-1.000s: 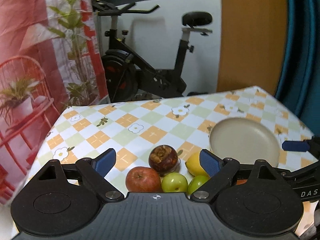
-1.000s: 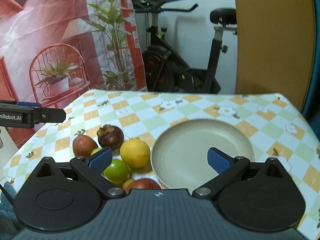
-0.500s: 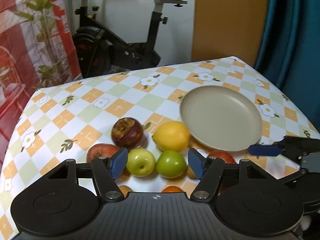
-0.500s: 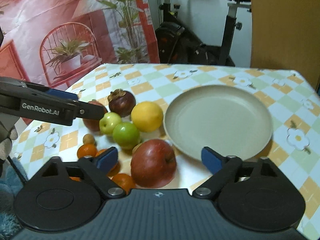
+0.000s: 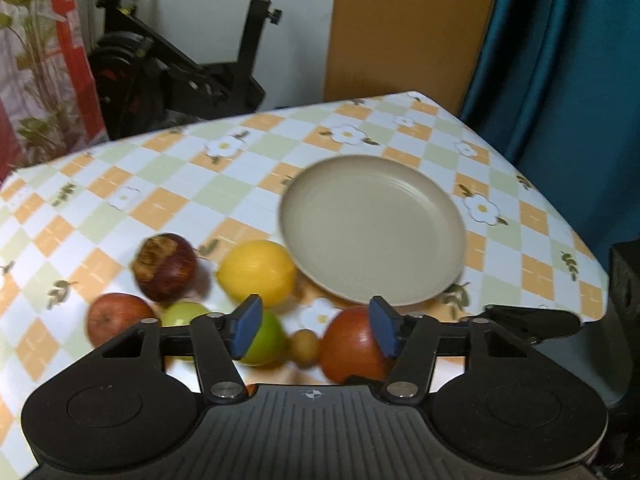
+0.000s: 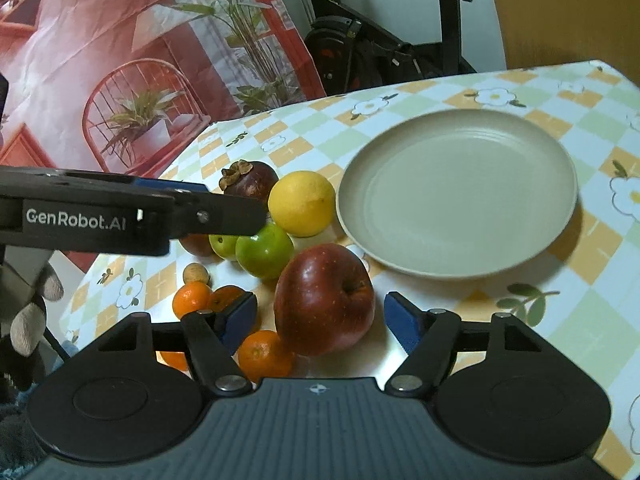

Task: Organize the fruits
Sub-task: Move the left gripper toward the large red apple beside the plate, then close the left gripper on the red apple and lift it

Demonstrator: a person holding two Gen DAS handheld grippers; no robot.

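A beige plate (image 6: 460,192) (image 5: 372,228) sits empty on the checked tablecloth. Left of it lies a cluster of fruit: a big red apple (image 6: 324,300) (image 5: 354,346), a lemon (image 6: 302,204) (image 5: 258,272), a mangosteen (image 6: 250,180) (image 5: 164,266), green apples (image 6: 264,250) (image 5: 264,338), a smaller red apple (image 5: 118,316) and several tangerines (image 6: 264,354). My right gripper (image 6: 320,320) is open with the big red apple between its fingers. My left gripper (image 5: 314,330) is open above the green apple and big red apple; it shows in the right wrist view (image 6: 224,216) over the fruit.
A small brown fruit (image 6: 196,274) (image 5: 304,346) lies among the cluster. The table edge (image 5: 560,216) runs close on the right by a teal curtain (image 5: 560,60). An exercise bike (image 5: 180,68) and a printed backdrop (image 6: 120,60) stand behind the table.
Both grippers have moved forward and down toward the fruit. The right one now straddles the big red apple. The left one has swung right, narrowed, and hovers over the cluster.
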